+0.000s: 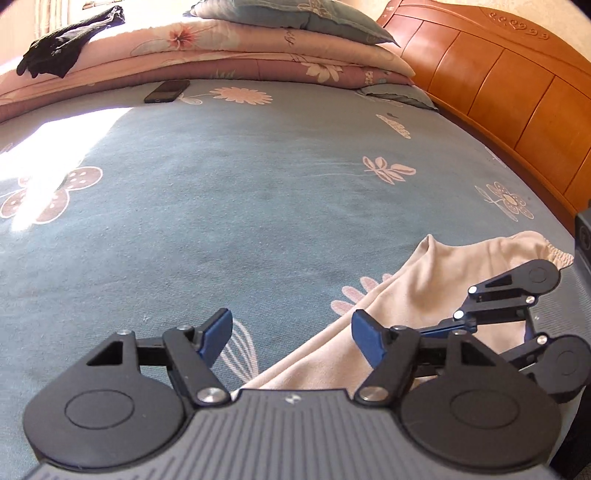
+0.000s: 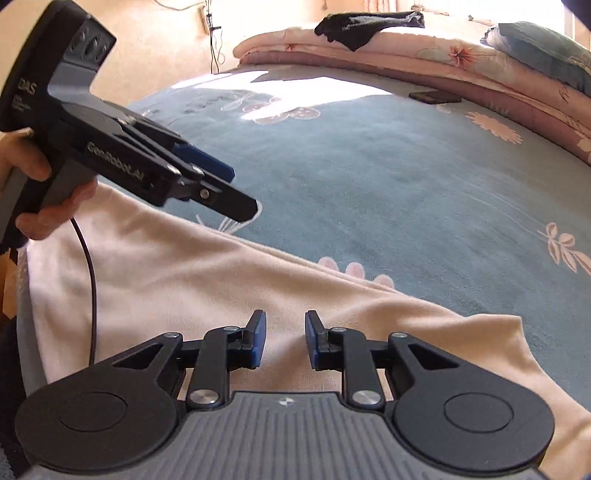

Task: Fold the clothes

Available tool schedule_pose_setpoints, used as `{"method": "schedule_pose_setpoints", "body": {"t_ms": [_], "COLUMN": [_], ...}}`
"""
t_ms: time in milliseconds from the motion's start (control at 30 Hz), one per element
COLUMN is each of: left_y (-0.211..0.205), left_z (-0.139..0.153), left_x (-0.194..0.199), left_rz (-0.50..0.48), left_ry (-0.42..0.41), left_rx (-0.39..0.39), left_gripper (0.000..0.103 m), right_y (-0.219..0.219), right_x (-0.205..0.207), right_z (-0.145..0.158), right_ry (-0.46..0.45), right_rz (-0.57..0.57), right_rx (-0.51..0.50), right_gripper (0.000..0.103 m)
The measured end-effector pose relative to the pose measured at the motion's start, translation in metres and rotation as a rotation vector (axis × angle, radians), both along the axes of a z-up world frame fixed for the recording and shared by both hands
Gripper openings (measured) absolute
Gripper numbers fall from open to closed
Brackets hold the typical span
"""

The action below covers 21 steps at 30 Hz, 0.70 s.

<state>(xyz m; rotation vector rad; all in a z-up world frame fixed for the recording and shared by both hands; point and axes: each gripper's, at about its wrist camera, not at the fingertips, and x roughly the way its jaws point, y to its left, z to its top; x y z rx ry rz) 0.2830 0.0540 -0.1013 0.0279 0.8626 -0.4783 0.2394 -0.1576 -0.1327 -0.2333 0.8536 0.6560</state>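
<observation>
A cream garment [image 1: 436, 280] lies stretched out on the blue-grey flowered bedsheet [image 1: 258, 192], its gathered end toward the headboard. My left gripper [image 1: 291, 332] is open, with its blue pads wide apart just above the cloth's edge and nothing between them. In the right wrist view a hand holds that left gripper [image 2: 240, 192] over the garment's [image 2: 184, 273] far edge. My right gripper [image 2: 285, 334] hovers over the cloth with a narrow gap between its pads and no fabric in it. In the left wrist view the right gripper [image 1: 447, 325] shows side-on above the garment.
Folded pink quilts [image 1: 229, 51] and pillows [image 1: 291, 14] are stacked along the far side, with a black garment [image 1: 70, 40] on top. A dark phone [image 1: 168, 90] lies on the sheet near them. The orange wooden headboard [image 1: 498, 88] borders the right. Bright sunlight falls on the left.
</observation>
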Motion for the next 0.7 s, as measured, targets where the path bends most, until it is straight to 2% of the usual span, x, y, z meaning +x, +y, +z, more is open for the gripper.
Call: {"method": "schedule_pose_setpoints", "body": {"t_ms": [33, 167, 233, 267, 367, 433, 500, 600, 700], "left_y": [0.007, 0.024, 0.030, 0.032, 0.039, 0.045, 0.050, 0.055, 0.057], "left_z": [0.001, 0.005, 0.006, 0.007, 0.012, 0.013, 0.011, 0.005, 0.002], "left_x": [-0.005, -0.019, -0.022, -0.025, -0.035, -0.043, -0.047, -0.053, -0.057], "left_rz": [0.018, 0.053, 0.078, 0.086, 0.100, 0.101, 0.107, 0.117, 0.125], "left_ry": [-0.001, -0.009, -0.009, -0.014, -0.033, -0.041, -0.035, -0.020, -0.012], "left_rx": [0.002, -0.031, -0.049, -0.051, -0.054, -0.065, -0.073, -0.079, -0.078], "left_gripper": [0.072, 0.075, 0.075, 0.075, 0.076, 0.077, 0.079, 0.079, 0.079], "right_y": [0.006, 0.017, 0.031, 0.036, 0.035, 0.025, 0.017, 0.018, 0.033], "right_x": [0.002, 0.014, 0.025, 0.029, 0.035, 0.024, 0.006, -0.025, -0.032], "right_z": [-0.006, -0.009, -0.012, -0.011, 0.003, 0.019, 0.030, 0.025, 0.004], "right_ry": [0.006, -0.003, -0.041, -0.053, -0.048, -0.065, -0.013, 0.052, 0.056], "right_rz": [-0.003, -0.052, -0.060, -0.065, -0.094, -0.092, -0.067, -0.020, -0.051], "right_rx": [-0.048, -0.012, -0.009, -0.002, 0.025, 0.042, 0.025, -0.004, -0.026], "right_gripper": [0.026, 0.032, 0.035, 0.039, 0.039, 0.039, 0.040, 0.040, 0.040]}}
